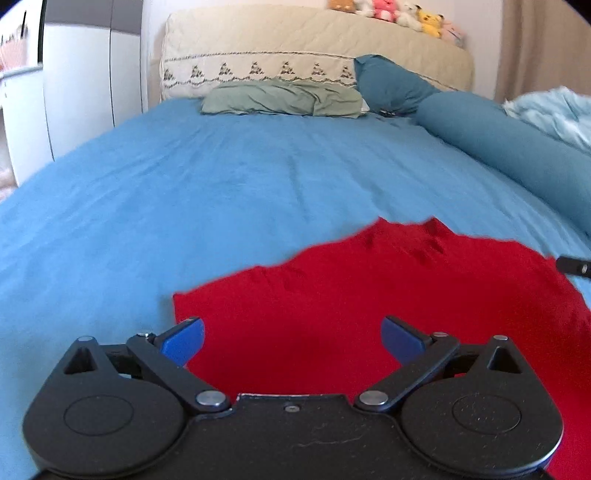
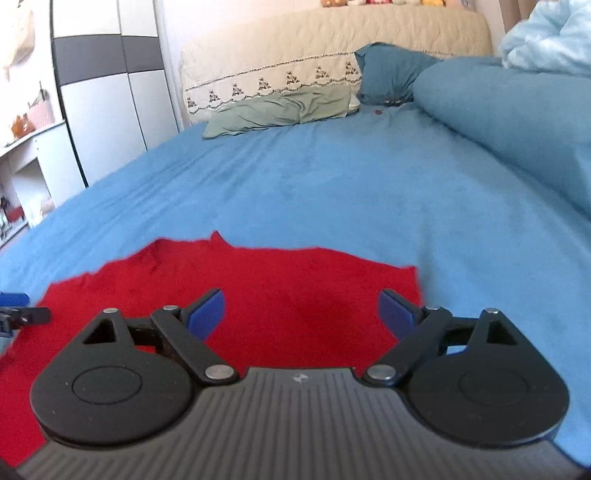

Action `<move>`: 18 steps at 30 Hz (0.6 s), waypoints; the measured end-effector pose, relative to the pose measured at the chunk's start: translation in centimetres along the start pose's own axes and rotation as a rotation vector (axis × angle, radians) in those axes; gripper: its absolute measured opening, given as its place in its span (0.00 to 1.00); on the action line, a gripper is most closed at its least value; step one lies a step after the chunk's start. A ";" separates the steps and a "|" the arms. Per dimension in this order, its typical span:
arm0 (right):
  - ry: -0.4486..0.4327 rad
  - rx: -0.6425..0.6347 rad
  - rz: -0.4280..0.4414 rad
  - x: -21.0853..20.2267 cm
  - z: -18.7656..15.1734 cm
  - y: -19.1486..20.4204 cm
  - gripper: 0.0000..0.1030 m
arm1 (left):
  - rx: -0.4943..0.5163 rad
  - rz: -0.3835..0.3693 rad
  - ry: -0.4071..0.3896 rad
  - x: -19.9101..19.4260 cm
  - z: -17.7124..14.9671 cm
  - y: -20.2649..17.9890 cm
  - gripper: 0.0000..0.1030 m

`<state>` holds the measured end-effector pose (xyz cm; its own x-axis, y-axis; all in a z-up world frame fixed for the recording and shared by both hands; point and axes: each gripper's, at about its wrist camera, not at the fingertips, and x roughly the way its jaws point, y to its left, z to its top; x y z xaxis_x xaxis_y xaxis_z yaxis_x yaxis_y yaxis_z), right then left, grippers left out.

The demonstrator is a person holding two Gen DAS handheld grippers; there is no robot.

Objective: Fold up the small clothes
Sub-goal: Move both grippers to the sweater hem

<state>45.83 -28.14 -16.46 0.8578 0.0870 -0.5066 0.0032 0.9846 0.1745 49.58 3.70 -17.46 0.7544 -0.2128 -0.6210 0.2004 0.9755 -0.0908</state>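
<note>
A small red garment [image 1: 369, 288] lies spread on the blue bed sheet [image 1: 184, 177]; it also shows in the right wrist view [image 2: 277, 280]. My left gripper [image 1: 293, 338] is open, its blue-padded fingers wide apart above the garment's left part, near its left corner. My right gripper [image 2: 301, 312] is open above the garment's right part, its right finger by the right edge. Neither holds anything. A bit of the right gripper [image 1: 574, 266] shows at the left view's right edge, and a bit of the left gripper [image 2: 18, 314] at the right view's left edge.
At the head of the bed lie a green pillow [image 1: 284, 98], a teal pillow [image 1: 391, 83] and a long teal bolster [image 1: 517, 147]. A light blue blanket [image 1: 554, 110] is at the right. Plush toys [image 1: 391, 11] sit on the beige headboard [image 1: 295, 40]. A white wardrobe [image 2: 107, 92] stands left.
</note>
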 end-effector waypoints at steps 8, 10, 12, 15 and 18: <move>0.084 0.041 -0.093 5.3 -1.0 -1.3 1.00 | -0.052 0.029 0.061 3.0 0.2 2.7 1.00; 0.090 0.046 -0.107 5.1 -0.4 -1.4 1.00 | -0.035 0.050 0.079 2.4 0.3 2.3 1.00; 0.089 0.034 -0.119 3.7 0.3 -1.6 1.00 | -0.031 0.056 0.090 0.9 0.7 2.1 1.00; 0.039 0.024 -0.111 -0.9 1.7 -2.1 1.00 | -0.029 0.083 0.045 -3.2 1.5 2.0 1.00; -0.009 0.008 -0.090 -7.6 3.3 -2.7 1.00 | -0.012 0.106 0.006 -9.9 1.8 2.2 1.00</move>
<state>41.02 -32.00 -10.33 0.8583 -0.0028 -0.5132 0.0842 0.9872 0.1355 43.66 7.82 -10.07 0.7673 -0.1077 -0.6321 0.1120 0.9931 -0.0332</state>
